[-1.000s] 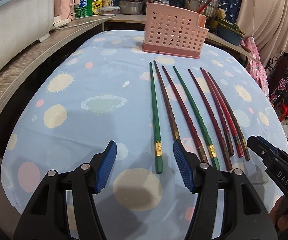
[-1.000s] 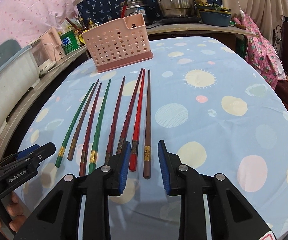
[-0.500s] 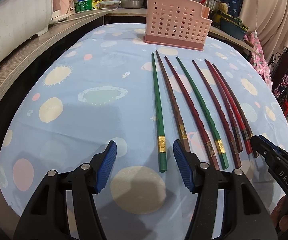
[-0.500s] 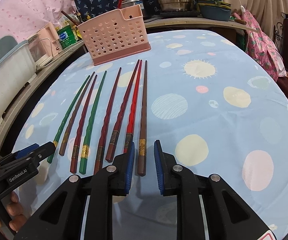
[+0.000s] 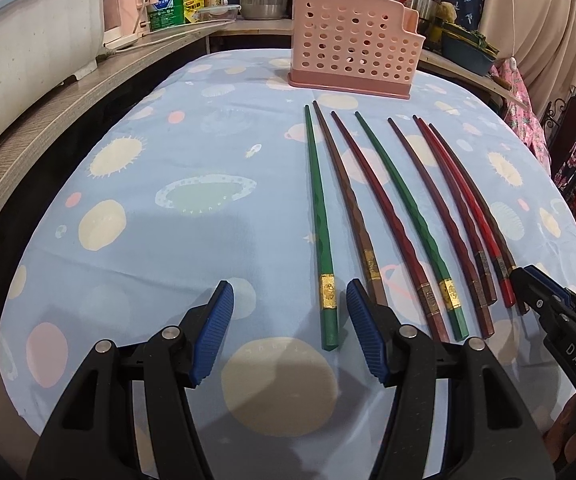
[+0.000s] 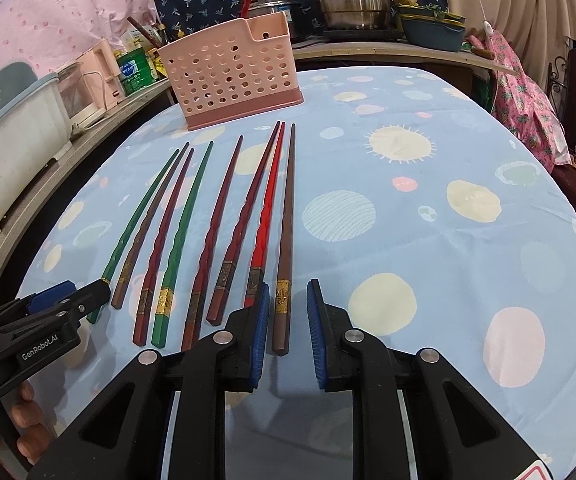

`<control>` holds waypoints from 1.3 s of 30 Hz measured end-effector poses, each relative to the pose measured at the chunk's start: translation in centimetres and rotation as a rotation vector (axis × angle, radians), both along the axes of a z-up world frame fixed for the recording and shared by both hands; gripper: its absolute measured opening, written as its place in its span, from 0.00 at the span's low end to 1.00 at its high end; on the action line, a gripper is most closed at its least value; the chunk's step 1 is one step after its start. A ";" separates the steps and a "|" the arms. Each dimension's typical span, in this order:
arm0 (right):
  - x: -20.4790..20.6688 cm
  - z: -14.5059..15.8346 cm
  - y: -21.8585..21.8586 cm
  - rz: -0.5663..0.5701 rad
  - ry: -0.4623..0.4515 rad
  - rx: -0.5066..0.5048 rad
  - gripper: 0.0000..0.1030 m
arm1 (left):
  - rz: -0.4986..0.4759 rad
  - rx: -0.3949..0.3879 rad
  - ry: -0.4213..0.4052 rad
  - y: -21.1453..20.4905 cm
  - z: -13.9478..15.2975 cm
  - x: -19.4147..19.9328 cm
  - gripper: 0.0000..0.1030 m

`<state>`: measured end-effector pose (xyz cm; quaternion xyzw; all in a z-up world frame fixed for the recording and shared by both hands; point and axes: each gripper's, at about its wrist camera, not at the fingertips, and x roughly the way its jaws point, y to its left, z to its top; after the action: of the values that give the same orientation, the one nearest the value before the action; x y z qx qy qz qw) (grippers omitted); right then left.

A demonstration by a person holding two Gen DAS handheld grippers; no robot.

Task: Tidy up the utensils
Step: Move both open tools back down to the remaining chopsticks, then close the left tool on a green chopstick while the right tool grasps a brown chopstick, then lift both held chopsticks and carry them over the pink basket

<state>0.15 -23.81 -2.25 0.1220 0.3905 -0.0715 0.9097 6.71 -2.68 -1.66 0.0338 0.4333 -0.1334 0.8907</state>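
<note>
**Mia:** One big table (image 5: 135, 216) fills both views. Its blue cloth has pale round spots, and it curves down at the near edge. The cloth is bare on the far left side and on the far right side.

**Ben:** A grey counter (image 5: 35, 136) runs along the left edge of the table. A white tub (image 5: 27, 36) sits on it.

**Mia:** Next comes the pink basket (image 6: 229, 78). It stands at the far end of the table, past the thin tips of the sticks. It is plastic, boxy, and full of round holes. What is inside cannot be made out.

**Ben:** Eight chopsticks (image 6: 223, 216) lie side by side on the cloth, thick ends near the tongs. They are long and smooth, with gold bands.

**Mia:** The left gripper (image 5: 290, 330) is spread wide. The green chopstick (image 5: 320, 220) lies between its blue ribbed pads, touching neither.

**Ben:** The right gripper (image 6: 285, 330) is parted a little. The brown chopstick (image 6: 285, 232) sits in the gap, and the pads are not touching it.
</note>
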 end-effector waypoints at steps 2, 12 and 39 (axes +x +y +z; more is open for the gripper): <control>0.0 0.0 0.1 0.001 0.001 -0.014 0.17 | 0.000 0.004 -0.002 -0.1 0.0 0.0 0.53; -0.2 0.0 0.0 0.000 0.008 -0.040 0.07 | 0.009 -0.020 0.008 0.7 0.2 0.2 0.26; -0.1 11.8 -3.2 -0.040 -0.251 -0.031 0.07 | 0.016 -0.131 -0.112 2.9 9.7 2.2 0.07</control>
<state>0.08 -27.02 9.52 0.1235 0.2699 -0.0797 0.9516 8.89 0.17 8.05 -0.0207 0.3732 -0.1524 0.9149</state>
